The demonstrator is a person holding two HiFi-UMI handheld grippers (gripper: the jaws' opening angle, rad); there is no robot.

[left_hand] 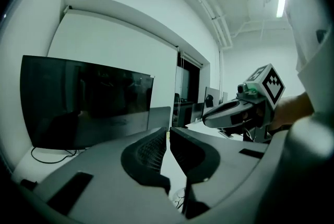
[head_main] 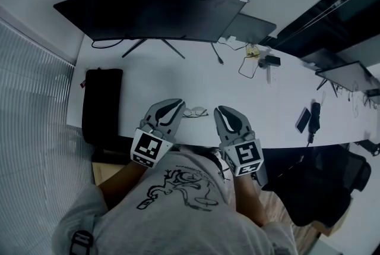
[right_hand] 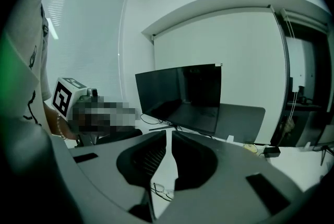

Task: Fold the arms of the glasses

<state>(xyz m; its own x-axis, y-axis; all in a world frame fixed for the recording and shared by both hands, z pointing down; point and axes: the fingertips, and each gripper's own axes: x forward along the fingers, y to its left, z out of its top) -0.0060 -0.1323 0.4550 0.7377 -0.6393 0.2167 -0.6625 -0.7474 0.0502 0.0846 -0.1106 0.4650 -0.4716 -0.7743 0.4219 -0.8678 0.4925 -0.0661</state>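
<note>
A thin-framed pair of glasses (head_main: 195,112) lies on the white table (head_main: 148,84) near its front edge, between my two grippers. It is too small to tell how its arms stand. My left gripper (head_main: 177,106) hovers just left of it, jaws shut with nothing between them. My right gripper (head_main: 221,110) hovers just right of it, also shut and empty. In the left gripper view the gripper (left_hand: 168,131) points nearly level at the monitor, the glasses (left_hand: 178,199) far below. The right gripper view shows its closed jaws (right_hand: 168,134) above the glasses (right_hand: 160,190).
A wide dark monitor (head_main: 148,13) stands at the table's back, a grey laptop (head_main: 252,27) to its right. A black bag (head_main: 101,102) lies at the left. Cables and small devices (head_main: 255,60) and a phone (head_main: 304,120) sit at the right. A black chair (head_main: 320,185) is beyond the front edge.
</note>
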